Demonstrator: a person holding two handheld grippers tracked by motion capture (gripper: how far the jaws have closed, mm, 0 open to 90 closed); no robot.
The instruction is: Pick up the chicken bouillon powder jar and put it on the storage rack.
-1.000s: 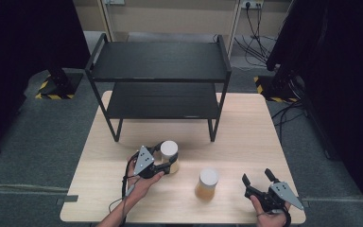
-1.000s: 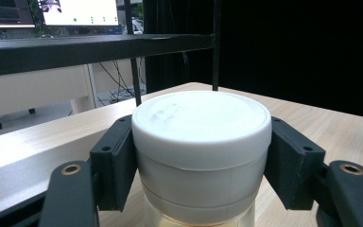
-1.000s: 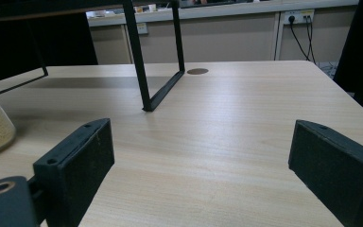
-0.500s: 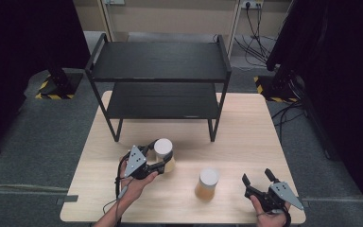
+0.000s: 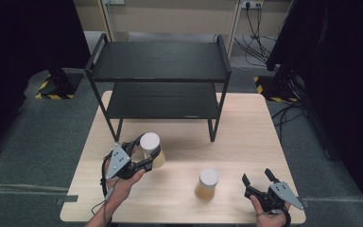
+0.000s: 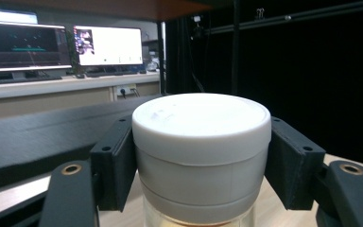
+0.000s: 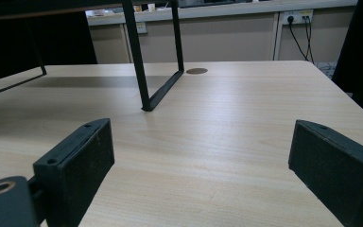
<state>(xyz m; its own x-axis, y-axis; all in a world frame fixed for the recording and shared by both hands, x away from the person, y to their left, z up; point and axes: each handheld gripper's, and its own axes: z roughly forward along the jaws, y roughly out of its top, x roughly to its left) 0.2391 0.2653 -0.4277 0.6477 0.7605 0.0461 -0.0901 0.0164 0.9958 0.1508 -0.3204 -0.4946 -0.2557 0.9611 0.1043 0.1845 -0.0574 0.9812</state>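
Observation:
My left gripper (image 5: 144, 150) is shut on a white-lidded jar (image 5: 150, 144) of amber stuff, held off the table in front of the black two-tier shelf (image 5: 160, 66). Seen from the left gripper view, the jar's white lid (image 6: 201, 142) sits clamped between both pads (image 6: 116, 163). A second white-lidded jar (image 5: 208, 183) stands on the table at front centre. Near the front right corner my right gripper (image 5: 256, 178) rests low over the table, open. Its pads (image 7: 78, 165) have only bare wood between them.
The shelf's lower tier (image 5: 163, 101) stands just behind the lifted jar, and its right legs (image 7: 144, 71) rise ahead of my right gripper. The wooden table (image 5: 246, 127) is bare at the right. Cables (image 5: 260, 23) and dark stands flank the table on the floor.
My left gripper has lifted the jar off the table and carried it left and toward the shelf. The right gripper and the second jar have stayed put.

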